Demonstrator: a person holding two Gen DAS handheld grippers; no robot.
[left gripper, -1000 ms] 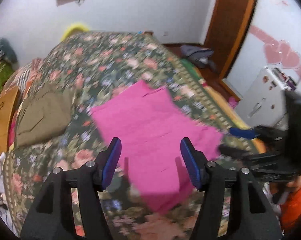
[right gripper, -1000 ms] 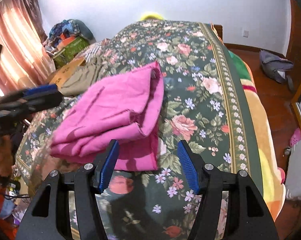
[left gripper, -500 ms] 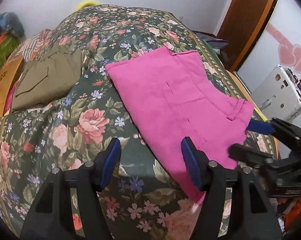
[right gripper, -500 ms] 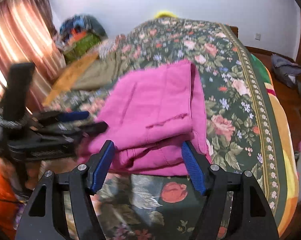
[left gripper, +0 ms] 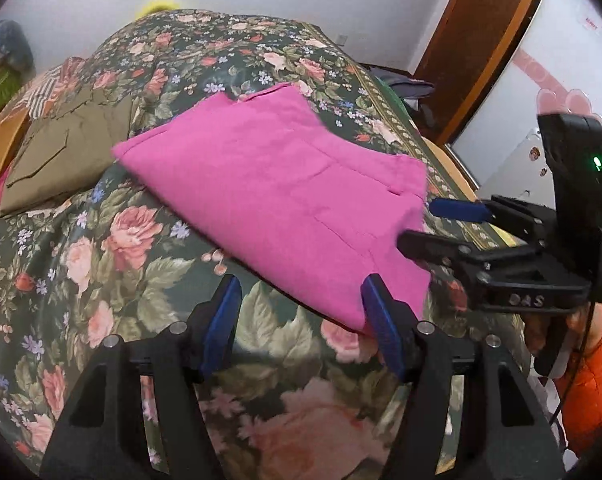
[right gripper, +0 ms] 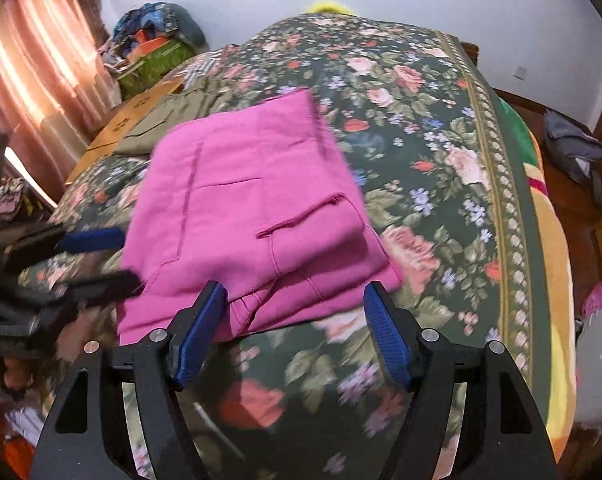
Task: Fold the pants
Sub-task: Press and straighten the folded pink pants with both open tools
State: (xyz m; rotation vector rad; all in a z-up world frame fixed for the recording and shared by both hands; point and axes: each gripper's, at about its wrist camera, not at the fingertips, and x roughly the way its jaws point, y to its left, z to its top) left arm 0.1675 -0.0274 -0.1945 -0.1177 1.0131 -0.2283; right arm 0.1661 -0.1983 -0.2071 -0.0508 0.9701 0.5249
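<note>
Both grippers have drawn back slightly from half a second ago. The left gripper (left gripper: 301, 312) and right gripper (right gripper: 295, 320) hover spread wide, holding nothing. Just beyond, folded pink pants (right gripper: 253, 208) lie near the floral bed's (right gripper: 441, 168) front edge.
</note>
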